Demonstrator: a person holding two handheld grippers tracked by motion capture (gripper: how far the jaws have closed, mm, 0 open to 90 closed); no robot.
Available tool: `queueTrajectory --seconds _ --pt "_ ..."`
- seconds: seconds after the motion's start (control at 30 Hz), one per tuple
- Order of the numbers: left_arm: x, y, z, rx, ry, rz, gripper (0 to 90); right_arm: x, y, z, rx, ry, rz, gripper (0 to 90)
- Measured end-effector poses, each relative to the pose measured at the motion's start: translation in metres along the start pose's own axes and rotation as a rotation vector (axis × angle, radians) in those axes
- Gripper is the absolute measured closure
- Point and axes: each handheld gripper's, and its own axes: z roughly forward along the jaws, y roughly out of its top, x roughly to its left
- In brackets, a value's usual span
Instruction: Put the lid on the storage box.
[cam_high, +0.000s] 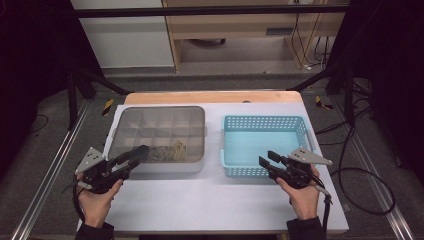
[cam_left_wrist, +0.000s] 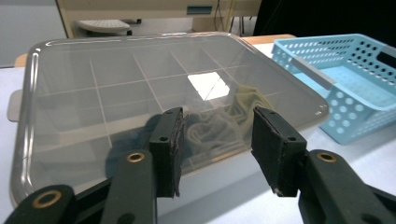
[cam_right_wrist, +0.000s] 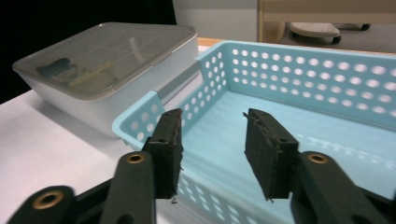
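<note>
White table top, wooden far edge, grey floor, black frame

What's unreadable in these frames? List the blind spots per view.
- Contents of the compartment box: the tinted lid and a glare patch in the left gripper view blur them; pale stringy stuff, kind unclear.
- Box's near wall: left gripper covers part of it in the high view.
- Blue basket, near corner: cut off behind the right gripper in its own view.
- Latches, labels: too small.
</note>
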Motion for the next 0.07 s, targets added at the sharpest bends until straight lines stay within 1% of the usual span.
queueTrajectory --seconds 0.07 --pt "-0.0019 -0.0029 -0.0043 -0.009 0.003 0.004 53.5 -0.0038 -0.0043 -0.0097 -0.016 -0.006 0.005 62.1"
